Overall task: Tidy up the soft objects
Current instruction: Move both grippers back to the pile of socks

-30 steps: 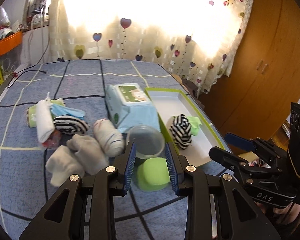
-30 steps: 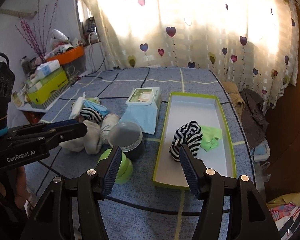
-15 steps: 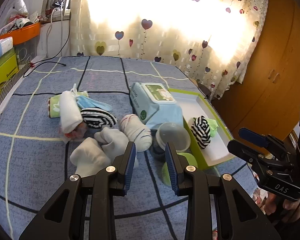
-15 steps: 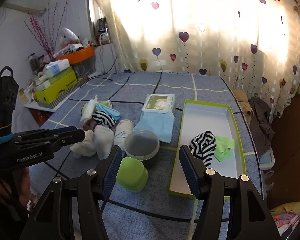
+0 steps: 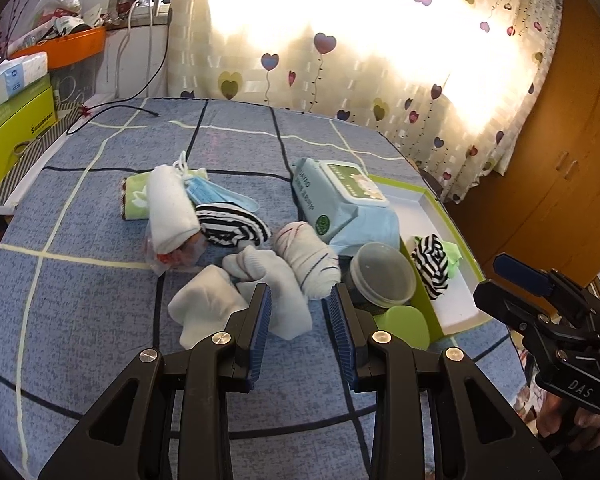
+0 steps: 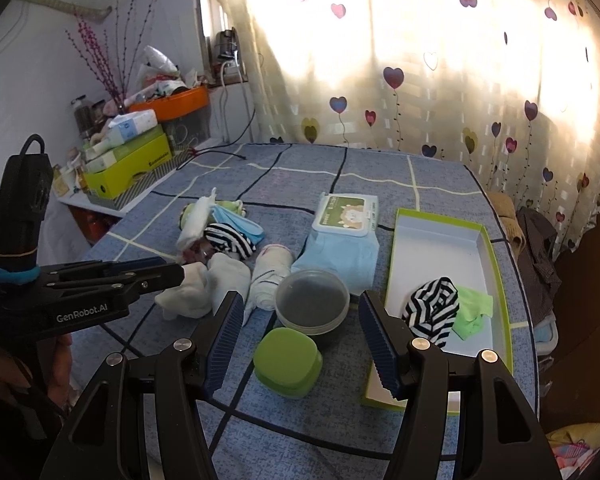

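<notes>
Presently my left gripper (image 5: pixel 298 308) hangs open and empty over the white socks (image 5: pixel 256 292) on the bed (image 5: pixel 80 300). My right gripper (image 6: pixel 300 320) stands open, empty, above a green box (image 6: pixel 288 362). Beyond, striped cloth (image 6: pixel 432 308) lies in the tray (image 6: pixel 496 276).

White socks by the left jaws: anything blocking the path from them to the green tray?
Yes. Between the white socks and the green tray stand a lidded round tub, a green container and a striped rolled sock.
</notes>
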`<state>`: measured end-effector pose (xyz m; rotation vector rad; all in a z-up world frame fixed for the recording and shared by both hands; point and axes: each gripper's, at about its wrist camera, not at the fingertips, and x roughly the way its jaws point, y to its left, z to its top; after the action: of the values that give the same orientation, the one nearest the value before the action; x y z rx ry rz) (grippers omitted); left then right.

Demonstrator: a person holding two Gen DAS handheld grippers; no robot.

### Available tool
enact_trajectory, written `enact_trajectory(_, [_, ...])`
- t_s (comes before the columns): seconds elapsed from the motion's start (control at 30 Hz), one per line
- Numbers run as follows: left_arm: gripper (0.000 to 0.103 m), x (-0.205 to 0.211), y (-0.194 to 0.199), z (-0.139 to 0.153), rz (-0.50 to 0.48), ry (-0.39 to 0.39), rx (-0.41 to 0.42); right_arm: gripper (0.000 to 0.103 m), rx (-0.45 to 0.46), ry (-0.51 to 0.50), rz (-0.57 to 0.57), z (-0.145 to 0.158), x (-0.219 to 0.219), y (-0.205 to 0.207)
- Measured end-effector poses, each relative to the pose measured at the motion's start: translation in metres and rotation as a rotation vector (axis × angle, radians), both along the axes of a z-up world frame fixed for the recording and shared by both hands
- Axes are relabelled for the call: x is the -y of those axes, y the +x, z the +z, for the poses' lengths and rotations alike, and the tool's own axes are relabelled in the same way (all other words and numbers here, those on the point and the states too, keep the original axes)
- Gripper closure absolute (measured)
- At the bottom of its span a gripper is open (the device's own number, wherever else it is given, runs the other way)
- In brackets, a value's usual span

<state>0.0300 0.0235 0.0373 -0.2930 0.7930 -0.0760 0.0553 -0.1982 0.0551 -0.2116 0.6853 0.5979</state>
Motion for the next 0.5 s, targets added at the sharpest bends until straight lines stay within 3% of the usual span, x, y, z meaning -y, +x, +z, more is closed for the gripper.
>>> enact_trajectory(0.5, [0.071,-0.027,0.005,-0.020,0.049,-0.034,-0.044,0.043,-0.038,-0.039,0.062,-0.015,-0.036,0.009])
